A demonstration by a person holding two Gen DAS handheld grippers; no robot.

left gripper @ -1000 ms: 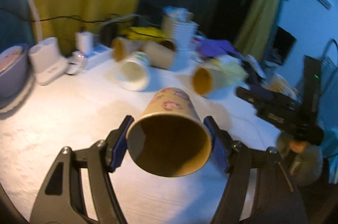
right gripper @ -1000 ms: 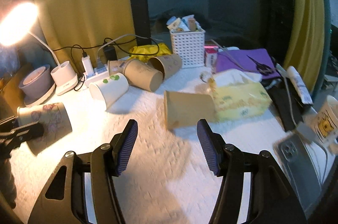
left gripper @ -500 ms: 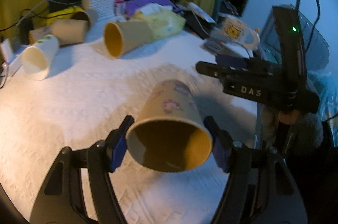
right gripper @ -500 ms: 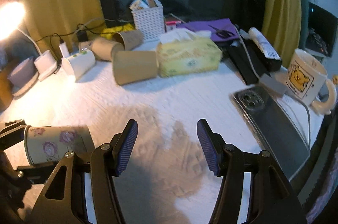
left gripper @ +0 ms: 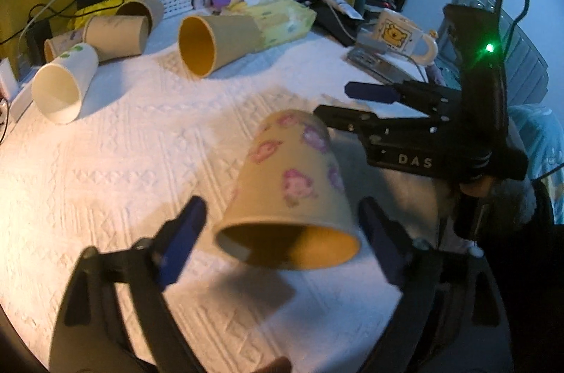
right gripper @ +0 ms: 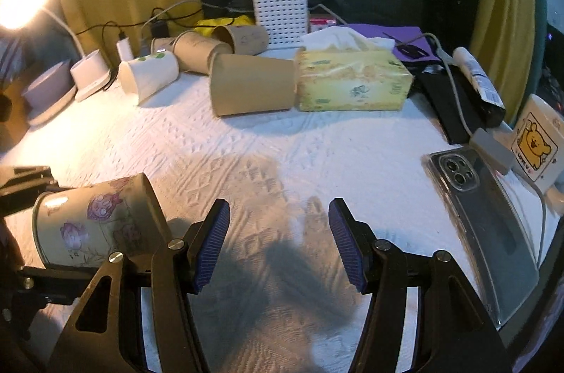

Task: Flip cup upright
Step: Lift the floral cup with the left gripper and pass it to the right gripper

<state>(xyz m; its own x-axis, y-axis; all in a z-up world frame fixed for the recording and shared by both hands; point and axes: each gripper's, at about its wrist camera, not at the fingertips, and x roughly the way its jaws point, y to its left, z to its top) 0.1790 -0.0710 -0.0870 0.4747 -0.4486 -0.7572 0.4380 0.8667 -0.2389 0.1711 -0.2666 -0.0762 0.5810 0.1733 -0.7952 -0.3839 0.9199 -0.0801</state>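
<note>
A tan paper cup with pink and purple flowers (left gripper: 292,193) sits between the fingers of my left gripper (left gripper: 282,232), its open rim toward the camera and its base pointing away. The jaws stand wider than the cup, with gaps on both sides. The cup also shows in the right wrist view (right gripper: 95,225), tilted over the white tablecloth at the left. My right gripper (right gripper: 278,242) is open and empty above the cloth, and shows in the left wrist view (left gripper: 356,105) just right of the cup.
Several paper cups lie on their sides at the back: a white one (left gripper: 60,87), a brown one (left gripper: 215,42). A tissue box (right gripper: 352,80), white basket (right gripper: 280,12), phone (right gripper: 486,214), bear mug (right gripper: 535,144) and lamp base (right gripper: 88,73) ring the white cloth (right gripper: 317,144).
My left jaws have opened away from the flowered cup, which has tipped so its base points further down and away. The right gripper stays open and has swung back left.
</note>
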